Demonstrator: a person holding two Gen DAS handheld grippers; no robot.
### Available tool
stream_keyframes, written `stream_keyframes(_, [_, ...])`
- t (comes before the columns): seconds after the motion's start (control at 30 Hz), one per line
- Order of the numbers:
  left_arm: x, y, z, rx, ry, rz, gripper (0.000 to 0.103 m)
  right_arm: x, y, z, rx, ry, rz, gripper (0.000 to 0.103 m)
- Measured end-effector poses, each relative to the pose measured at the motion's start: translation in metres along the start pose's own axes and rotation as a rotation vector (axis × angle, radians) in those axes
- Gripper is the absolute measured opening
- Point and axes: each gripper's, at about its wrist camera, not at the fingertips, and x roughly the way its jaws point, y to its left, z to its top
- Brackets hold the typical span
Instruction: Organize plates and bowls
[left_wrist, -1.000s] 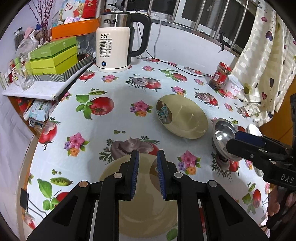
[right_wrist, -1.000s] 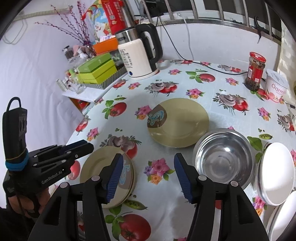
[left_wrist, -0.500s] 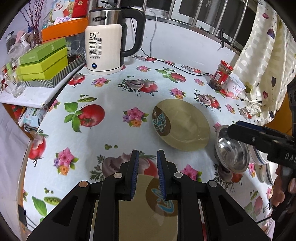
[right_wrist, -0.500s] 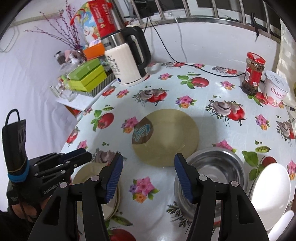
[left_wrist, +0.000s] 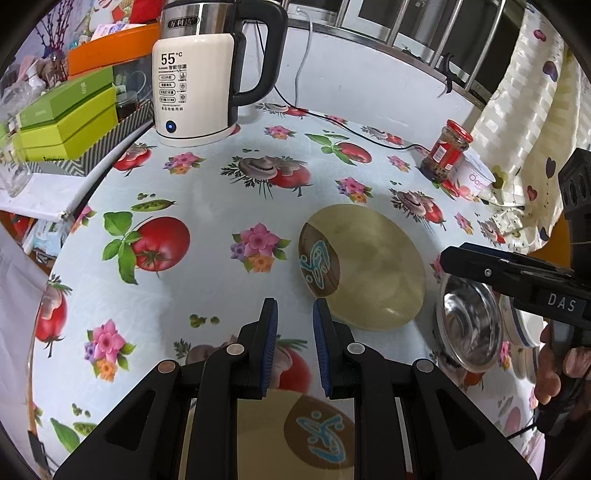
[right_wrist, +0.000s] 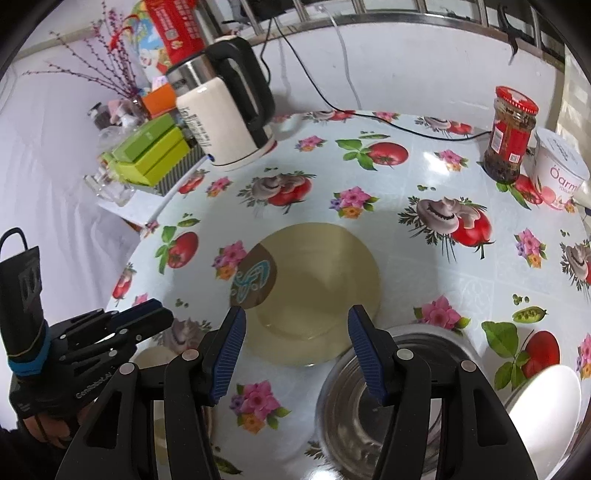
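A lone yellow plate (left_wrist: 364, 269) (right_wrist: 314, 288) with a brown-and-blue emblem lies flat in the middle of the table. My left gripper (left_wrist: 294, 321) hovers just short of its near edge, open by a narrow gap with nothing between the pads. Below that gripper lies another yellow plate (left_wrist: 295, 435), seen in the right wrist view as a stack (right_wrist: 155, 358). My right gripper (right_wrist: 295, 325) is open wide above the lone plate's near rim, holding nothing. A steel bowl (right_wrist: 340, 402) (left_wrist: 469, 325) sits just right of the plate, with a white bowl (right_wrist: 543, 406) beyond it.
An electric kettle (left_wrist: 199, 74) with its cord stands at the back, green boxes (left_wrist: 66, 114) on a side shelf to the left. A red-lidded jar (right_wrist: 509, 133) and a yoghurt tub (right_wrist: 561, 170) stand back right. A curtain (left_wrist: 535, 92) hangs beside the table.
Both grippers have moved forward over the table toward the lone yellow plate, which is now closer. The plate stack and steel bowl have slid lower in view. Neither gripper's opening changed.
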Motion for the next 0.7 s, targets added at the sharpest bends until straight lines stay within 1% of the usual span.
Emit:
stream_keyframes(0.27, [0.014,0.005,0.009,-0.041,0.021,-0.043,0.02,0.015,-0.017,0.014,0.029,0.026,-0.028,0.053])
stream_keyframes(0.37, [0.02,0.004,0.011,-0.053,0.036,-0.063,0.019,0.021,-0.024,0.017,0.049,0.04,-0.033,0.049])
stream_keyframes(0.53, [0.032,0.002,0.016,-0.066,0.058,-0.071,0.019,0.034,-0.039,0.022,0.096,0.07,-0.041,0.041])
stream_keyframes(0.7, [0.045,0.0,0.019,-0.076,0.08,-0.073,0.019,0.046,-0.049,0.028,0.125,0.096,-0.045,0.038])
